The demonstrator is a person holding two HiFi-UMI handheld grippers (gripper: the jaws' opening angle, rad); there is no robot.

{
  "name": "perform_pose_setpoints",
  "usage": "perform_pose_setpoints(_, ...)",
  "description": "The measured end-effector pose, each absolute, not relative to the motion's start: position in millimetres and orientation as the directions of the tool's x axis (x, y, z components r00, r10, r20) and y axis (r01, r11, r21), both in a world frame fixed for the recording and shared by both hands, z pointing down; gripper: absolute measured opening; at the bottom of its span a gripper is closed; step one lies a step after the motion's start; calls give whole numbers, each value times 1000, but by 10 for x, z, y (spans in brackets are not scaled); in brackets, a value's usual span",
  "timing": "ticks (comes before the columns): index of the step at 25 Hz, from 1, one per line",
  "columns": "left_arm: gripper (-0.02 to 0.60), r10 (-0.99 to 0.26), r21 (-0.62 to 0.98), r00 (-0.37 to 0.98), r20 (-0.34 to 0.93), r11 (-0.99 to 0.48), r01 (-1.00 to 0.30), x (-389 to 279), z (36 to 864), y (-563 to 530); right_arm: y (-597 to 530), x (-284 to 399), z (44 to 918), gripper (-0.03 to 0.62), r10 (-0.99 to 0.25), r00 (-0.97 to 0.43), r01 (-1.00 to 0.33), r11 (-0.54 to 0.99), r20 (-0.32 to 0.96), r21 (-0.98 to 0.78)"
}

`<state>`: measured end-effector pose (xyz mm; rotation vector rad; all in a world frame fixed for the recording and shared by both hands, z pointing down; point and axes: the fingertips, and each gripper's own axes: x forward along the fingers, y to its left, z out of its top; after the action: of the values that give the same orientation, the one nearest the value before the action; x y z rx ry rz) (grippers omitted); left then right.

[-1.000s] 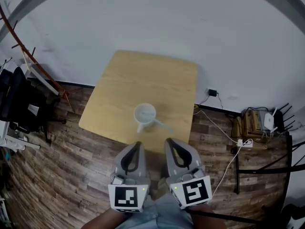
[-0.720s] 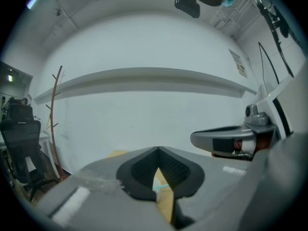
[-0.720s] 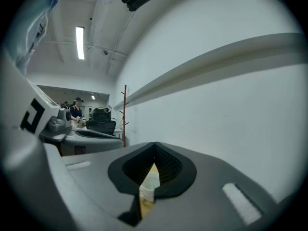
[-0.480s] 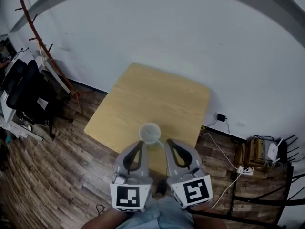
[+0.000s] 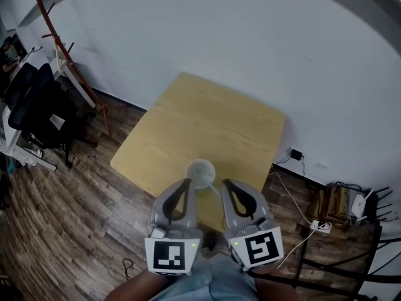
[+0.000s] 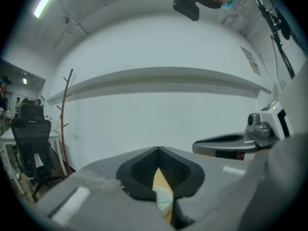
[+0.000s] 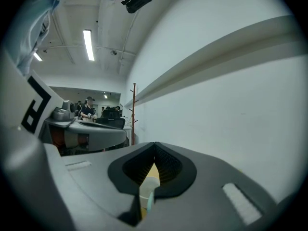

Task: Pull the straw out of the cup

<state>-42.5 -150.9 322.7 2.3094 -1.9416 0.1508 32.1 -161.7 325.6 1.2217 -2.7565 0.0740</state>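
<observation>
Head view, looking steeply down: a pale wooden surface [image 5: 188, 124] stands against a white wall, and a white cup [image 5: 200, 171] sits near its closest edge. A thin pale straw [image 5: 213, 187] stands in the cup. Its long axis slants out over the rim toward the viewer and to the person's right, so the free end lies in the gap between the two tools.

The left hand-held gripper [image 5: 187, 182] and the right hand-held gripper [image 5: 226, 183] are held side by side, pointing away from the person, with their tips just short of the cup. The cup lies straight ahead and between them, a little closer to the left one's line. The straw's free end leans toward the right one, so the right hand looks nearer to it.

Left gripper view: the jaws meet at their tips with nothing held. Cup and straw show only as a sliver through the opening below them.

Right gripper view: the jaws are likewise pressed together and empty, with the cup rim and a pale green streak of straw seen low through the opening.

Judged from this, the right jaws would have to part before taking the straw.
</observation>
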Motion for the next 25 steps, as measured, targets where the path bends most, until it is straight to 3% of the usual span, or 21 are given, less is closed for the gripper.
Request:
perform_pose_setpoints(7,20,-948,69,220,228,-210,-975,-431,3498,-1678,-1720,228,3568,15,-707,-668,-732,680,231,-38)
perform_pose_setpoints(9,20,-938,85,231,260,-216,-973,-431,3603,-1724,-1750,201,3658,58,-696,-671,-729,683,256,-55)
perform_pose_setpoints(17,20,-906,143,251,341,-214,-966,-461,3972,-1865,-1807,154,4099,120,-656,-653,-725,686,378,-61)
perform_pose_setpoints(25,20,-867,187,272,418,-211,-959,-520,4337,-1958,-1863,63,4483,124,-612,-646,-723,683,456,-107)
